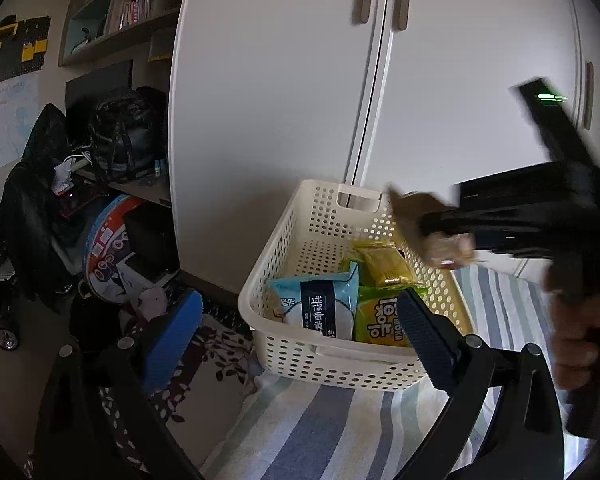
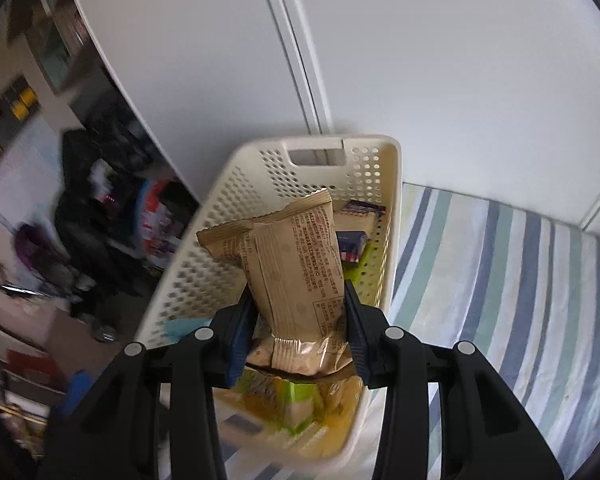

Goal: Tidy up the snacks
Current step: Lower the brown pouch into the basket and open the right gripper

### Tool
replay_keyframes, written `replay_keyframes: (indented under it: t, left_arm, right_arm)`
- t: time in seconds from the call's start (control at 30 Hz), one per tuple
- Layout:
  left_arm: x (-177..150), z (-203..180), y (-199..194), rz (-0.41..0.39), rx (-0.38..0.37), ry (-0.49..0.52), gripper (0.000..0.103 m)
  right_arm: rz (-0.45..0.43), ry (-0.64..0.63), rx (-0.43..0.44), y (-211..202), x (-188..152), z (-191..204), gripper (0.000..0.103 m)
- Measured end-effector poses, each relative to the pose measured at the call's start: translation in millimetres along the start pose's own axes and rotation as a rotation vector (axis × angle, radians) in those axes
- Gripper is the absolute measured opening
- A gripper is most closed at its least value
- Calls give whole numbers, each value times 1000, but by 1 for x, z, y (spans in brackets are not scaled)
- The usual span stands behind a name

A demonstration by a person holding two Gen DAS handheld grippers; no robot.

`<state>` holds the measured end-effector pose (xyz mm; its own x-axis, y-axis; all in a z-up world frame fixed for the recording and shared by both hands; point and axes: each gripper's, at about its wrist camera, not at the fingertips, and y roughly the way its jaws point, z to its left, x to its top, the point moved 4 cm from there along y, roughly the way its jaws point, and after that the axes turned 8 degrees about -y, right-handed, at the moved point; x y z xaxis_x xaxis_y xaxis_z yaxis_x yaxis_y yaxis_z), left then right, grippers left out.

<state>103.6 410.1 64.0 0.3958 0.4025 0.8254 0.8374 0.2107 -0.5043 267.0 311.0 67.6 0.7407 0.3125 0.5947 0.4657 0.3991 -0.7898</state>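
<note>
Right gripper (image 2: 298, 320) pinches crinkled tan snack packet (image 2: 296, 264).

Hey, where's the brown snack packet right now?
The brown snack packet is clamped in the right gripper, held above the cream basket. In the left wrist view it sits over the basket's right rim, above the yellow snacks.

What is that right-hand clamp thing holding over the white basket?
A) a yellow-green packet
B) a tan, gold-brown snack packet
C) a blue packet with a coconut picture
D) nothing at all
B: in the right wrist view the right gripper has its jaws closed on the sides of a tan snack packet, held above the white basket.
</note>
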Motion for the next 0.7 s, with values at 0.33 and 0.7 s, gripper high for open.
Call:
replay_keyframes:
  t: [0.33,0.7]
  left_arm:
    - [0,3,-3,3,-18,-38,99]
    - [0,3,-1,2,-1,-25,100]
  right_arm:
    - [58,-27,-107,53,13,5,42]
    - [65,-51,-115,56,6,3,42]
